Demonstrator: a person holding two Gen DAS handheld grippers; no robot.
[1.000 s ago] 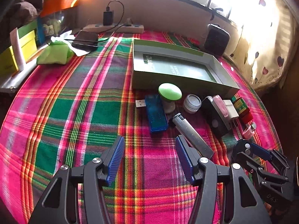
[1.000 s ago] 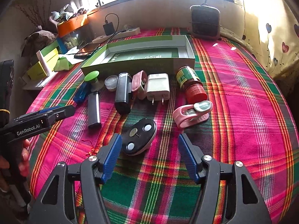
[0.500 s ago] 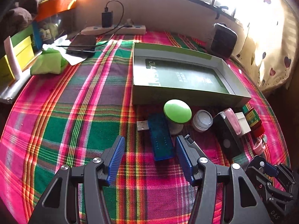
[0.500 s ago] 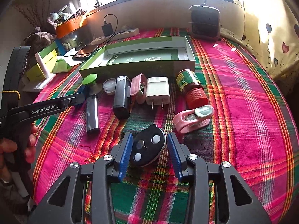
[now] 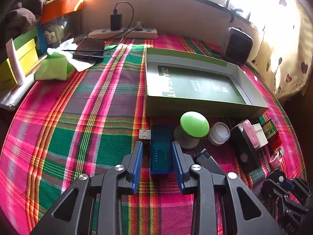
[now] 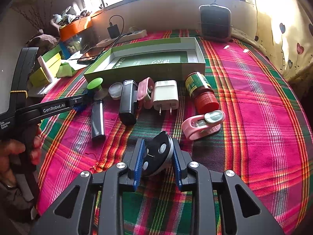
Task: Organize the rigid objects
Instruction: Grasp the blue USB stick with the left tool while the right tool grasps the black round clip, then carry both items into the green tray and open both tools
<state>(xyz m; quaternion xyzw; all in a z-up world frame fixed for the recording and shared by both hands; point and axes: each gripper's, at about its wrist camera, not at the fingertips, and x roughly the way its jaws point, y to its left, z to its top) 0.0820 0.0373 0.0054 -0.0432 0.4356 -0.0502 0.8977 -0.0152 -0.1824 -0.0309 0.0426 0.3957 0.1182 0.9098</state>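
Note:
A green open box [image 5: 197,87] lies on the plaid cloth; it also shows in the right wrist view [image 6: 148,62]. In front of it lies a row of small items. My left gripper [image 5: 157,146] has its jaws around the blue USB device [image 5: 162,148], right pad touching, a small gap at the left pad. My right gripper [image 6: 157,145] is shut on the black oval remote [image 6: 157,157], tilted on edge between the pads. The left gripper [image 6: 78,103] shows at the left of the right wrist view.
Green-capped item [image 5: 193,127], small clear jar [image 5: 218,133], black lighter-like tube [image 6: 97,117], black case [image 6: 128,101], white charger [image 6: 165,95], red-capped bottle [image 6: 201,92], pink clip [image 6: 202,124]. Phone [image 5: 89,48], power strip [image 5: 123,33], speaker [image 6: 215,22] at the back.
My left gripper moved forward and narrowed around the blue USB device. My right gripper closed on the black remote, which tipped up onto its edge.

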